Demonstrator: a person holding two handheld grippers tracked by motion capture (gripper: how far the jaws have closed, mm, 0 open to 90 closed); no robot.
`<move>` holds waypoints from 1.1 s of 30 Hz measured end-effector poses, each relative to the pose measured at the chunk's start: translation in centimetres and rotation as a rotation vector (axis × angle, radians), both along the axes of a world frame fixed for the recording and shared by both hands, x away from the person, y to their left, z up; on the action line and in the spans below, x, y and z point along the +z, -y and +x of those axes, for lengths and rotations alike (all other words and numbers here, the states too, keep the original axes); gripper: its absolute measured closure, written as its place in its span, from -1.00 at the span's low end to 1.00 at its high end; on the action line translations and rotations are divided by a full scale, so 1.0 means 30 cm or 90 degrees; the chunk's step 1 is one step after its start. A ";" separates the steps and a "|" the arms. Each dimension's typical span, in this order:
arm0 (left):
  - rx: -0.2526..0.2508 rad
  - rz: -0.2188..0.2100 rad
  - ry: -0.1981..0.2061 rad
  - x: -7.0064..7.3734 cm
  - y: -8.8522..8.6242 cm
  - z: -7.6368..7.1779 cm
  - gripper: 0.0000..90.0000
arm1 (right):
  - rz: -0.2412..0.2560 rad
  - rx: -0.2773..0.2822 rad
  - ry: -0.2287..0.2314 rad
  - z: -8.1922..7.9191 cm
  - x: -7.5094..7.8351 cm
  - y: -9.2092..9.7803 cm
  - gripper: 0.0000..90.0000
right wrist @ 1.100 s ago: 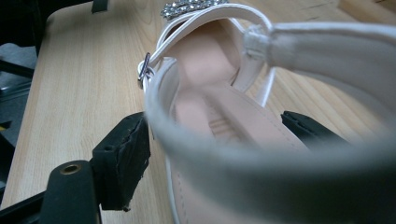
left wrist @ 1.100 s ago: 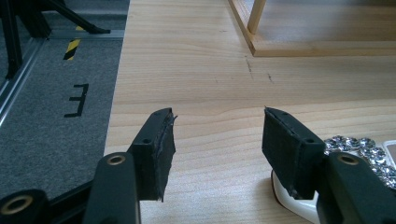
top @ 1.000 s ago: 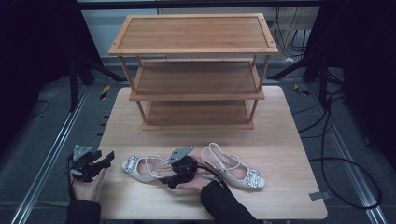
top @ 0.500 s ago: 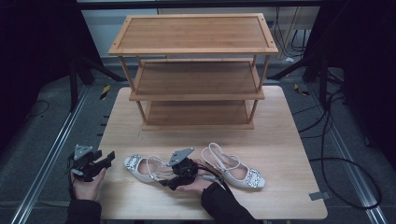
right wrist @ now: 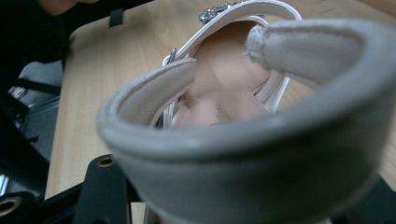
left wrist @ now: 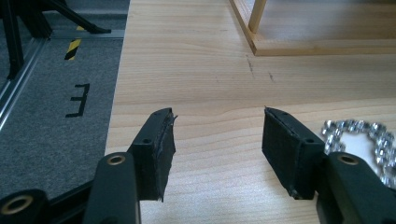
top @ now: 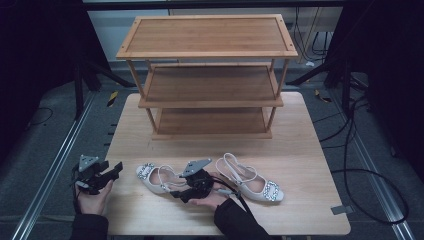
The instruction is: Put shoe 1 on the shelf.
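Black grippers, left gripper point(left wrist: 217, 142) with brass-ringed screw holes, grey top plates, dark sleeves point(top: 240, 225).

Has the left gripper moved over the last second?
No. The left gripper sits at the same spot by the table's left edge.

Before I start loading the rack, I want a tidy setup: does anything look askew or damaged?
Nothing looks damaged or spilled. The wooden rack stands upright with bare shelves. The two sandals point opposite ways: the left sandal has its jewelled toe toward the left gripper, the right sandal toward the table's right edge. The right gripper sits at the left sandal's heel.
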State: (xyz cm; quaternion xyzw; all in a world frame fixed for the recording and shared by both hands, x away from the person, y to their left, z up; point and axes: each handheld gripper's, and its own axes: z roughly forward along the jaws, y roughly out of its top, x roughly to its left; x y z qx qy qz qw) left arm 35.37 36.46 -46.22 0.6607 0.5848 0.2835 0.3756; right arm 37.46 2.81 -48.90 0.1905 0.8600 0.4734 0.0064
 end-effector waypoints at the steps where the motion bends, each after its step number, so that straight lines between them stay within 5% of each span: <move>1: 0.001 0.000 -0.001 0.000 0.000 0.000 -0.04 | 0.004 -0.009 -0.002 0.001 0.002 0.006 -0.10; 5: 0.003 -0.002 -0.001 0.001 -0.001 -0.001 -0.04 | 0.034 -0.052 -0.008 0.006 0.019 0.032 -0.10; 14: 0.002 0.001 0.002 0.001 -0.001 -0.001 -0.04 | 0.103 -0.252 0.033 0.037 0.072 0.076 -0.10; 19: 0.001 0.000 0.002 0.002 0.000 -0.001 -0.04 | 0.124 -0.388 0.045 0.130 0.090 0.058 -0.11; 23: -0.001 0.000 0.003 0.002 0.001 -0.002 -0.04 | 0.139 -0.452 0.050 0.190 0.086 0.031 -0.11; 27: -0.002 0.000 0.002 0.000 0.001 0.000 -0.04 | 0.135 -0.517 0.044 0.268 0.066 -0.011 -0.11; 30: -0.002 -0.002 0.003 -0.001 0.001 0.001 -0.04 | 0.078 -0.565 0.064 0.341 0.036 -0.045 -0.11; 33: -0.003 0.002 0.001 -0.002 0.002 0.003 -0.04 | 0.084 -0.581 0.044 0.361 0.022 -0.050 -0.11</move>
